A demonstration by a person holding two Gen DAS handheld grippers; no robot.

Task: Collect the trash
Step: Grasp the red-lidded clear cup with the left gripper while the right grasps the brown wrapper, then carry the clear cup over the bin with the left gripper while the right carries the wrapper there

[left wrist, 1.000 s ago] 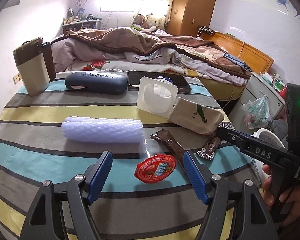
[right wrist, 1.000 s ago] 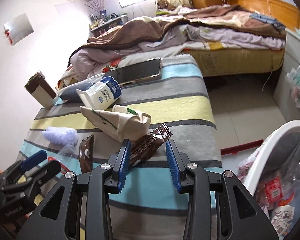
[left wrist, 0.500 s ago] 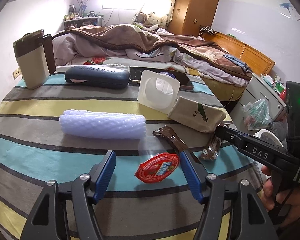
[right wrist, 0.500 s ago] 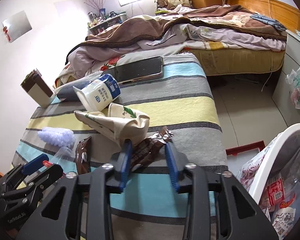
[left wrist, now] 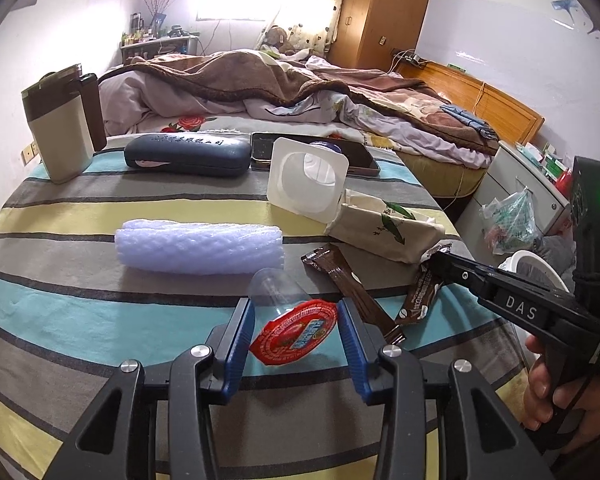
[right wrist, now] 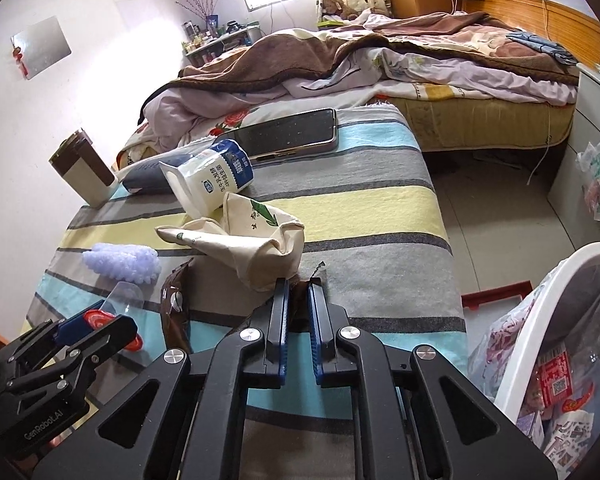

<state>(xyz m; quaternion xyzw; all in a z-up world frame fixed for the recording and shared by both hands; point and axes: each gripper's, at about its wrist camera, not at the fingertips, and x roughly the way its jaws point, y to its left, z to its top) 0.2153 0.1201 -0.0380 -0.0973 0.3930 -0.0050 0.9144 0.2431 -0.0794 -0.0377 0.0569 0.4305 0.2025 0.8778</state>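
A clear jelly cup with a red lid lies on the striped table between the blue pads of my left gripper; the jaws are close on both sides of it, contact unclear. My right gripper is shut on a brown snack wrapper, seen from the left wrist view. A second brown wrapper, a beige paper bag, a white yogurt cup and a white foam sleeve lie on the table.
A mug, glasses case and phone sit at the table's far side. A white trash bin with wrappers stands off the table's right edge. The bed lies behind.
My right gripper has closed on the brown snack wrapper. My left gripper moved forward and narrowed around the jelly cup.
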